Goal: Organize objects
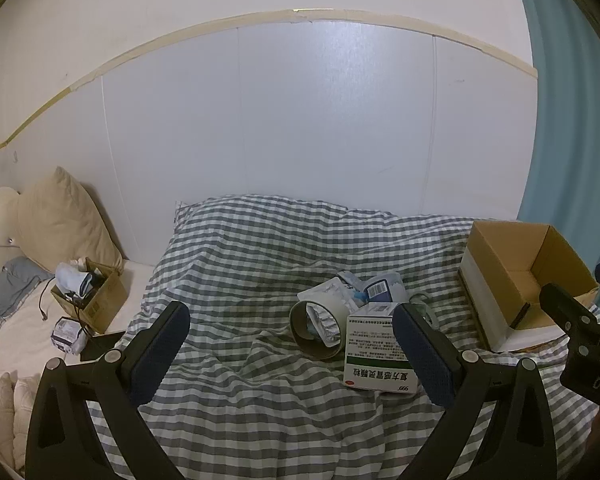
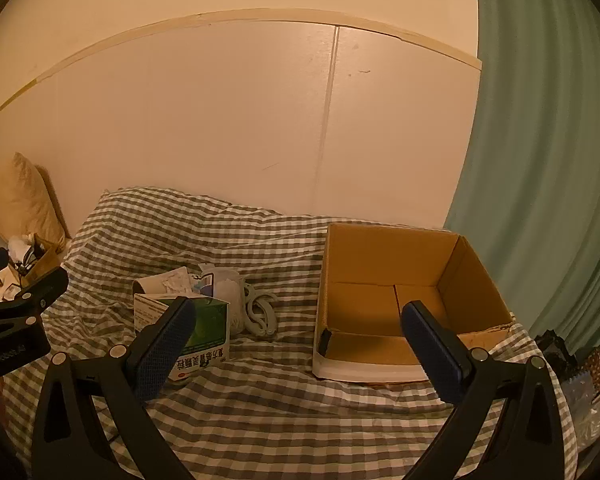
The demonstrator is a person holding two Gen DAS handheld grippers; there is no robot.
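On the bed, going left to right in the left wrist view, a cream pillow [image 1: 66, 216] leans at about ten o'clock against the white wall panel [image 1: 300, 120], and just below it, at nine o'clock, a small carton [image 1: 96, 296] stuffed with cloth and cables sits on the pale sheet, with a purple-printed packet [image 1: 69, 334] just beside it. The left gripper [image 1: 292, 354] hangs over the checked quilt [image 1: 260, 256] with its two blue-padded fingers spread wide and nothing between them. Near the centre, toward four o'clock, lies the pile to be sorted: a tape roll [image 1: 320, 330] tipped on its side with foil packets [image 1: 328, 300] behind and through it, a barcoded pouch [image 1: 380, 288], and a white medicine box [image 1: 376, 352] lying flat, its far edge partly hidden by the right finger. At three o'clock an open cardboard box [image 1: 528, 276] stands upright on the quilt (its inside looks bare), well apart from the pile. In the right wrist view the right gripper [image 2: 300, 354] is likewise spread wide and holds nothing; the medicine box [image 2: 208, 328] sits behind its left finger, pale plastic hooks [image 2: 260, 316] lie just right of it, and the cardboard box [image 2: 380, 264] is at two o'clock, before a green curtain [image 2: 540, 160].
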